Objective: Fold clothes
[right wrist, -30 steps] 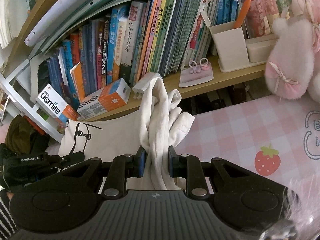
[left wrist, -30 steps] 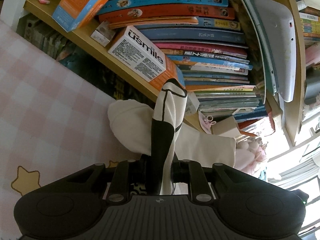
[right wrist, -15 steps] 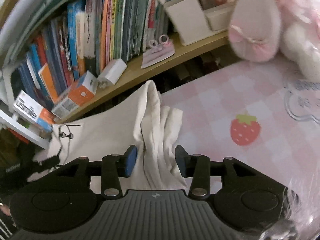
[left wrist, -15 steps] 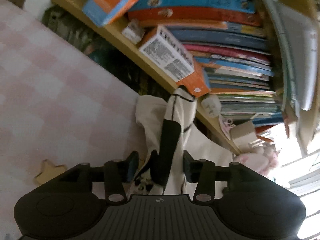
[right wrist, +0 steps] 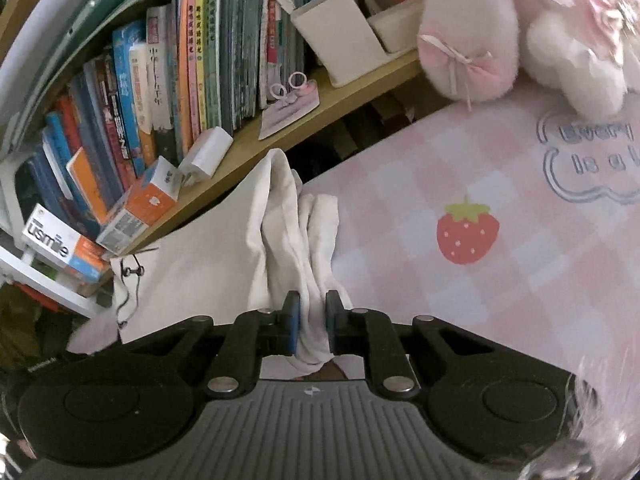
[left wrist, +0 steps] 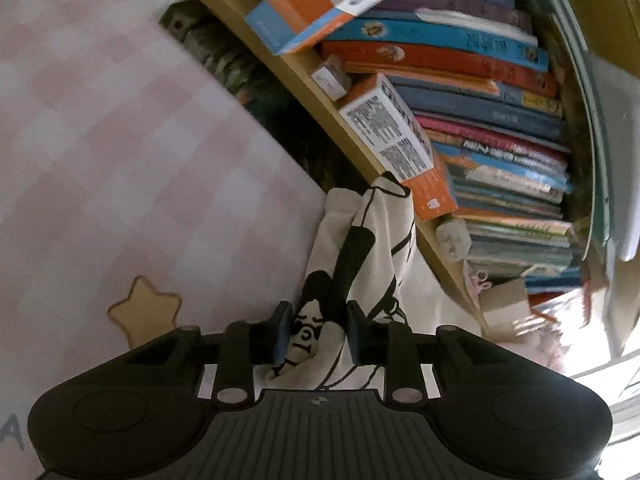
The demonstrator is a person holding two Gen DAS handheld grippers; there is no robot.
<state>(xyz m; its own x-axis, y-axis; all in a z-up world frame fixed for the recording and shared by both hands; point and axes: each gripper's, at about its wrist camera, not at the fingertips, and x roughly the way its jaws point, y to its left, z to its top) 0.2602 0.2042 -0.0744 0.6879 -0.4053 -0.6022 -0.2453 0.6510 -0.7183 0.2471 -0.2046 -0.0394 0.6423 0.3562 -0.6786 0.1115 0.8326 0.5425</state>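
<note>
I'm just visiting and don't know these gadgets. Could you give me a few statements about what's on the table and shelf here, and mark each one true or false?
1. The right hand-held gripper pinches bunched white cloth. True.
2. The pink checked mat shows a blue whale. False: it shows a red strawberry.
3. A pink plush toy sits on the mat. True.
4. The shelf stands bare. False: books fill it.
5. The cloth is plain. False: black drawing marks it.

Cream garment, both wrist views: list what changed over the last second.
Both grippers loosened on the cream garment half a second ago, then closed again: the right gripper now pinches a bunched fold, the left gripper holds the printed part more loosely. Both sank toward the pink checked cloth. The bookshelf is unchanged.
</note>
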